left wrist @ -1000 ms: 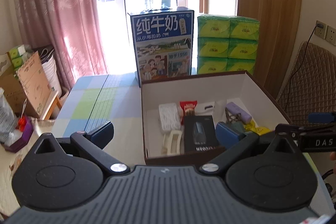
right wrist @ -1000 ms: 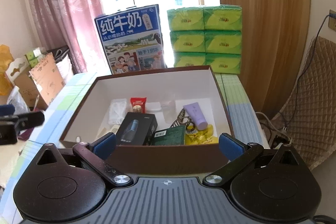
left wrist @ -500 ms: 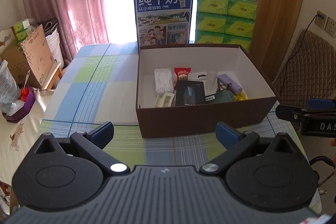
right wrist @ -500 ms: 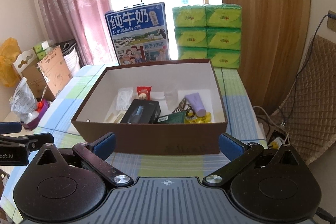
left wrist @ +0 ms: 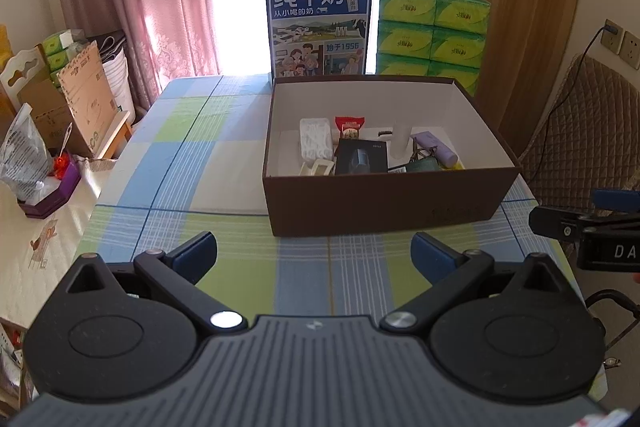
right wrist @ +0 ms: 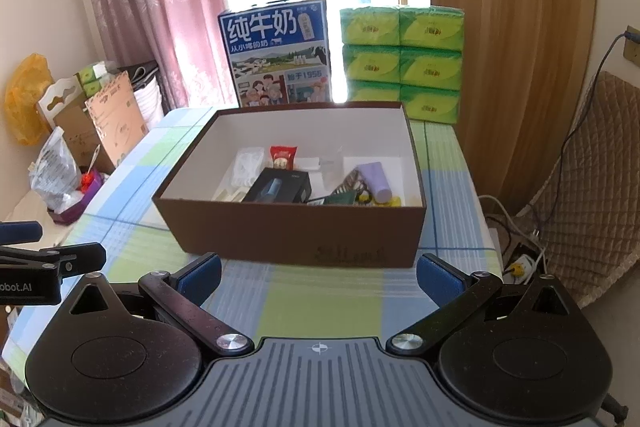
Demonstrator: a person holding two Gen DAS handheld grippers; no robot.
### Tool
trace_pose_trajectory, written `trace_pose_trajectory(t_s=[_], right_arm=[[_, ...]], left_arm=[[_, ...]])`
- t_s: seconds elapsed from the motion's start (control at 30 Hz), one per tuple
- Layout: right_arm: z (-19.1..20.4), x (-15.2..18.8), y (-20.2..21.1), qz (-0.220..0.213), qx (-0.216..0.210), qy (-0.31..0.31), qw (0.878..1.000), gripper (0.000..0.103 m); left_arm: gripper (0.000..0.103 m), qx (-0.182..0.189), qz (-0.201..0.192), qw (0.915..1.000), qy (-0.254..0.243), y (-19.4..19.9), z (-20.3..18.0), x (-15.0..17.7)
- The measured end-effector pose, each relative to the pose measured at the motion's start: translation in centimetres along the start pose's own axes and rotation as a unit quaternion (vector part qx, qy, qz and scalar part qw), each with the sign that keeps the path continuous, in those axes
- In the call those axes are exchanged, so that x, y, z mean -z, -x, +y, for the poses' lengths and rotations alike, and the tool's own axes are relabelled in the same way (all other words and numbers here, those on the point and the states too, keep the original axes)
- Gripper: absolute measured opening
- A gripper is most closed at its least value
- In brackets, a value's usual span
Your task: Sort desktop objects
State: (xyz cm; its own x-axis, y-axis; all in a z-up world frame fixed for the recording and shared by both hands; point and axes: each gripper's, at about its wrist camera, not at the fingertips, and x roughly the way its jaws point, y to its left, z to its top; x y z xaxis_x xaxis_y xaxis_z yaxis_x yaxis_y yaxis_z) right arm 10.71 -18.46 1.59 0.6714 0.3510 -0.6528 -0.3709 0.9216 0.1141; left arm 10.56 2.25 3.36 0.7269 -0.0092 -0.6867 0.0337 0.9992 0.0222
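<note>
Grippers hung above the checked table (left wrist: 168, 187), both empty: the left gripper (left wrist: 314, 253) and the right gripper (right wrist: 318, 273) had their jaws spread wide. Just beyond them stood the brown box (right wrist: 288, 231), holding a black case (left wrist: 362, 157), a purple tube (right wrist: 376, 181) and a red packet (left wrist: 350, 125).

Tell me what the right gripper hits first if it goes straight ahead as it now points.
Most likely the near wall of the brown box: the open right gripper points at it over bare tablecloth. Its height is uncertain; it might clear the rim.
</note>
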Motion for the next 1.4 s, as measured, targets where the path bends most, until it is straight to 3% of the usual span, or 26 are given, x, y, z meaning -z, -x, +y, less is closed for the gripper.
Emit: trace_pose_trajectory(t_s=[0.9,1.4], right_arm=[[-0.2,5.5,2.0,0.042,-0.014,0.007,0.999,0.101],[0.3,6.1,1.3,0.056,-0.012,0.010,0.998,0.101]], left_arm=[[0.102,-0.015,0.022,0.9997,0.000,2.3,-1.5,4.7],[0.102,-0.013,0.028,0.9995,0.002,1.7,-1.2,5.2]])
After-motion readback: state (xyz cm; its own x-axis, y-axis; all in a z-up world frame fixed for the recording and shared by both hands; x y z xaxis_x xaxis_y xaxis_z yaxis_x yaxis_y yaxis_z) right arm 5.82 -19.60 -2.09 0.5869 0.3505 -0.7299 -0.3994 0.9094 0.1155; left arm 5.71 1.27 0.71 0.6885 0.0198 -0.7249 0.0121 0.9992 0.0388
